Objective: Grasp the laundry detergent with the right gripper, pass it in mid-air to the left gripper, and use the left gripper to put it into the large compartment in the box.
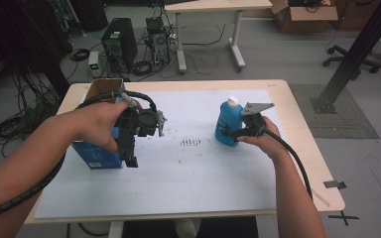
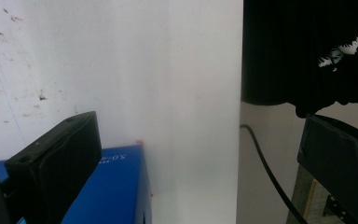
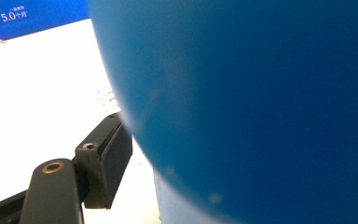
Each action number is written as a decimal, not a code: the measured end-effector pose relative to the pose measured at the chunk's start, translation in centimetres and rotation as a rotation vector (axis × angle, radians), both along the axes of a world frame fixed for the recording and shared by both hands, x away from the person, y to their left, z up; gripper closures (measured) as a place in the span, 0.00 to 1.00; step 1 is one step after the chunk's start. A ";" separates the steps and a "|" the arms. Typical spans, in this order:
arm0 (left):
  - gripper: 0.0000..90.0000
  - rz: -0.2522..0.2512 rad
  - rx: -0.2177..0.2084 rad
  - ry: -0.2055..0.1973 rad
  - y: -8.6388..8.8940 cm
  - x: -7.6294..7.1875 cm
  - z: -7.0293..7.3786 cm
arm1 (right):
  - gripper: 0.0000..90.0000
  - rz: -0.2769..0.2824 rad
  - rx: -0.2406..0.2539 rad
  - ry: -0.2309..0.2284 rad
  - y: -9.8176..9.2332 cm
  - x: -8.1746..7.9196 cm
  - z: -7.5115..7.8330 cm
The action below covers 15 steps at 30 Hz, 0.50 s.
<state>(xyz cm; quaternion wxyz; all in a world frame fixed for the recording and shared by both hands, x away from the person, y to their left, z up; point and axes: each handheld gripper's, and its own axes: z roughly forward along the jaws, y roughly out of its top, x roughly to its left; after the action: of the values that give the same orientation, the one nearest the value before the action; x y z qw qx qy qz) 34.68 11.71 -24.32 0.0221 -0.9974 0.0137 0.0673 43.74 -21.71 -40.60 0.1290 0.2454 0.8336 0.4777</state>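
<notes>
Here, table edges: the wooden table (image 1: 305, 144) carries a white sheet (image 1: 178, 173) that stops short of the rim, leaving bare wood strips at the right and far sides.
Open room: the middle of the sheet between the two hands is free apart from a patch of small dark specks (image 1: 189, 143); the near part of the sheet is bare too.
Left gripper: the left gripper (image 1: 130, 159) is held in the left hand (image 1: 101, 124), pointing down toward the near edge, over the blue box (image 1: 96, 156).
Left gripper state: in the left gripper view its two jaws stand far apart with white sheet between them; one jaw lies against the top of the blue box, the other hangs off past the sheet's edge. It grips nothing.
Blue box: stands at the left side of the sheet, near the table's left edge, its brown open top toward the far side.
Right gripper: the right gripper (image 1: 226, 132) in the right hand (image 1: 263, 136) reaches leftward at the blue bottle (image 1: 228, 123).
Right gripper state: in the right gripper view one jaw sits just beside the bottle's rounded wall; the other jaw is hidden, so I cannot tell whether it grips.
Blue bottle: upright with a white cap (image 1: 233, 101), right of centre, well apart from the box.
</notes>
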 end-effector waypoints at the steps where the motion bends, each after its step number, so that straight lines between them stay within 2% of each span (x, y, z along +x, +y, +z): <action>1: 0.00 -0.001 0.000 0.001 0.0 0.0 0.0 | 0.29 -0.001 0.001 -0.001 0.0 0.0 0.0; 6: 0.00 0.000 0.001 0.001 0.0 0.0 0.0 | 0.33 0.009 -0.002 -0.010 0.0 -0.1 0.0; 15: 0.00 0.002 -0.003 0.006 -0.1 0.1 -0.2 | 0.41 -0.005 -0.015 -0.021 -0.1 -0.1 -0.1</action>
<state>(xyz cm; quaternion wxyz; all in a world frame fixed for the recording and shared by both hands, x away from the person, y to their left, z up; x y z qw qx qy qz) 34.81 11.61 -24.54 0.0204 -0.9972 0.0129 0.0703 43.63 -21.77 -40.68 0.1409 0.2414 0.8351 0.4738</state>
